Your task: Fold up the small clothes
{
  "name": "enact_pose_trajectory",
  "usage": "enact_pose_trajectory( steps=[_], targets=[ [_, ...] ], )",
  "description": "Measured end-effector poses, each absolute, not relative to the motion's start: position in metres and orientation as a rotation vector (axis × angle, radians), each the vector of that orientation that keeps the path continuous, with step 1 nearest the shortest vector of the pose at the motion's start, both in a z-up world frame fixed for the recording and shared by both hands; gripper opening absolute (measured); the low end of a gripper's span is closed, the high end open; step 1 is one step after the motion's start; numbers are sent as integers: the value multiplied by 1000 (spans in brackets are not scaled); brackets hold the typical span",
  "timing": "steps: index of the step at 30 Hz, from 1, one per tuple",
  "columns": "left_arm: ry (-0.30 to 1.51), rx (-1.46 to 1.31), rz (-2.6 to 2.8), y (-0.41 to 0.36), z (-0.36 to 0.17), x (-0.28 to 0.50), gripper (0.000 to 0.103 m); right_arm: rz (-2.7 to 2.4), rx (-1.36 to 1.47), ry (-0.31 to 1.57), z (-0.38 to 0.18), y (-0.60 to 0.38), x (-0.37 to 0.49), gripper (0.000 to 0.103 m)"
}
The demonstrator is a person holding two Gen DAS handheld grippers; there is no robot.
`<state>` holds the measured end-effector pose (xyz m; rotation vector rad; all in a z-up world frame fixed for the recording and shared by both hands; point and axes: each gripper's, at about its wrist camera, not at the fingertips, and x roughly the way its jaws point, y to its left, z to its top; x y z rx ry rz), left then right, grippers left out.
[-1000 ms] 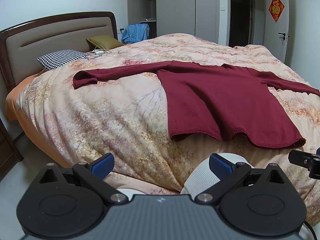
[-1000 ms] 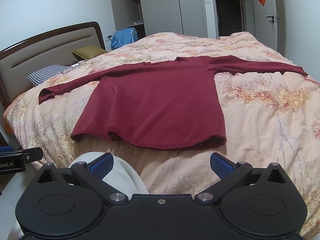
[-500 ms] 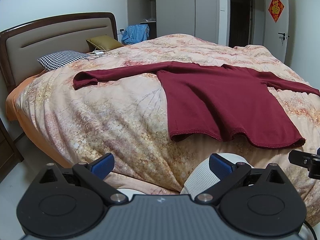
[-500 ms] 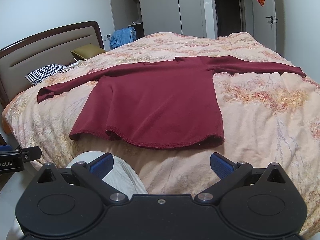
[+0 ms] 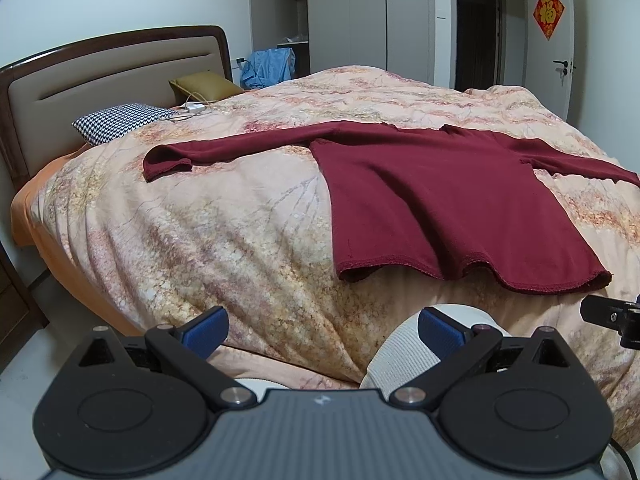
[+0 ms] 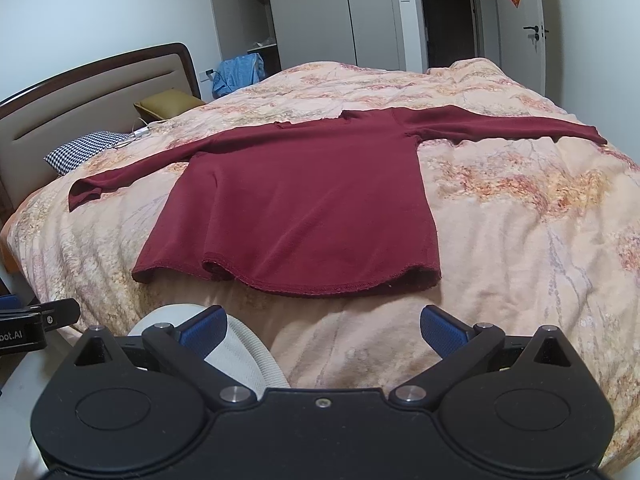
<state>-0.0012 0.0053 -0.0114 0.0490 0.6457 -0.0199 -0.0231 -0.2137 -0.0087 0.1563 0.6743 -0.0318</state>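
A dark red long-sleeved top (image 5: 440,200) (image 6: 304,200) lies flat on the bed's floral quilt (image 5: 224,240) (image 6: 520,220), both sleeves spread out sideways and its hem toward me. My left gripper (image 5: 322,326) hangs open, short of the bed's near edge and left of the hem. Open too is my right gripper (image 6: 320,326), just short of the hem, nothing between its fingers. A white ribbed knee (image 5: 404,348) (image 6: 240,348) of the person shows between the grippers.
A padded headboard (image 5: 80,80) stands at the left, with a houndstooth pillow (image 5: 120,122) and an olive pillow (image 5: 204,84). A white charger with a cable (image 5: 194,108) lies near them. Wardrobes (image 5: 360,16) and a door (image 5: 556,40) are beyond the bed.
The right gripper has drifted slightly forward and up toward the bed, so the top sits a little lower in its view. The left gripper has barely moved.
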Motion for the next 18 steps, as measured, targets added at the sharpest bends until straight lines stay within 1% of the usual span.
enact_pose_trajectory(
  steps=[18],
  targets=[
    [639,88,-25,-9,3,28,103,-64,168,705,-10,-226,-5,103]
  ],
)
